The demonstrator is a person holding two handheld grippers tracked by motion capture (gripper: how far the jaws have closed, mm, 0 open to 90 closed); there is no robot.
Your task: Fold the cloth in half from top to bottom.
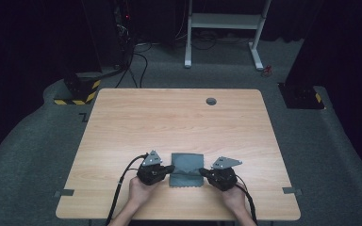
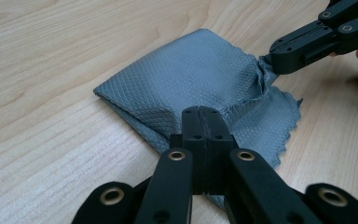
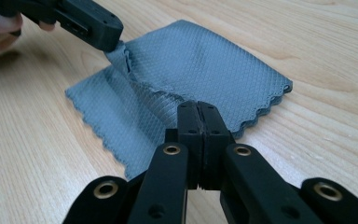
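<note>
Grey cloth (image 1: 186,169) — opposite edges pinched between both grippers' closed jaws

folded grey cloth (image 2: 191,74): was blue-grey, fine diamond weave, scalloped edge | rectangular wooden table (image 1: 136,117): was pale wood grain | two-jaw left gripper (image 1: 171,168) and right gripper (image 1: 201,171): were black, brass-coloured rivets

Light wood-grain worktop (image 1: 179,117) with rounded corners, a round grey cable hole (image 1: 211,101) near its 12 o'clock edge, and a folded grey waffle-textured cloth (image 1: 186,168) lying on it toward 6 o'clock, slightly bunched.
</note>
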